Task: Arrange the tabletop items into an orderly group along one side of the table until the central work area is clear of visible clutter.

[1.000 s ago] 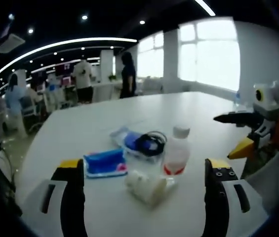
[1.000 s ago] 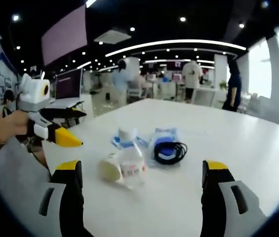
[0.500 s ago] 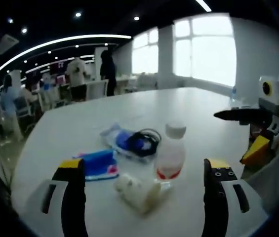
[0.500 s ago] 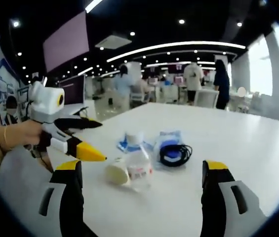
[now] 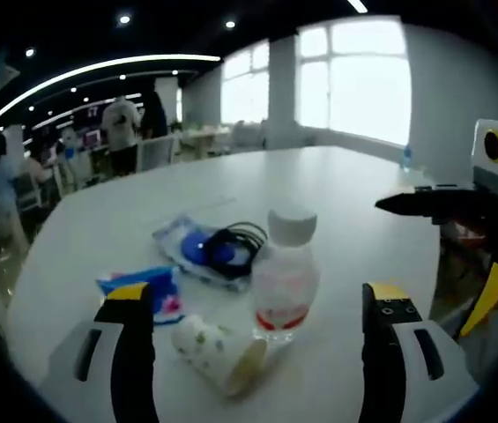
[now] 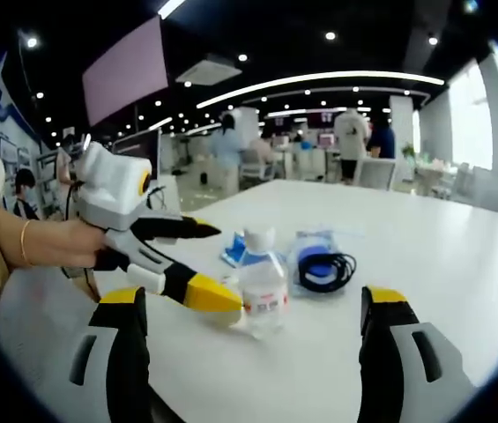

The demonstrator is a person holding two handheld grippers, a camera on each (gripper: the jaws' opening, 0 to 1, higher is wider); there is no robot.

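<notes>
A clear plastic bottle (image 5: 282,282) with a white cap stands on the white table (image 5: 337,185). A paper cup (image 5: 218,352) lies on its side just in front of it. Both sit between the wide-apart jaws of my open left gripper (image 5: 257,298). To the left lies a blue packet (image 5: 147,286). Behind the bottle, a black cable coil (image 5: 231,245) rests on a clear bag. My right gripper (image 5: 460,242) comes in from the right, open and empty. In the right gripper view, the left gripper (image 6: 228,267) has its yellow tip beside the bottle (image 6: 262,286). My own right gripper (image 6: 255,298) stands open, short of the bottle.
The blue packet (image 6: 235,251) and cable coil (image 6: 328,269) lie behind the bottle. A hand (image 6: 46,242) holds the left gripper. The table (image 6: 460,256) stretches bare to the right and far side. People, desks and chairs stand well beyond it, with bright windows behind.
The left gripper has moved forward to the bottle and cup, which now look larger between its jaws. In the right gripper view it reaches further in, covering the cup.
</notes>
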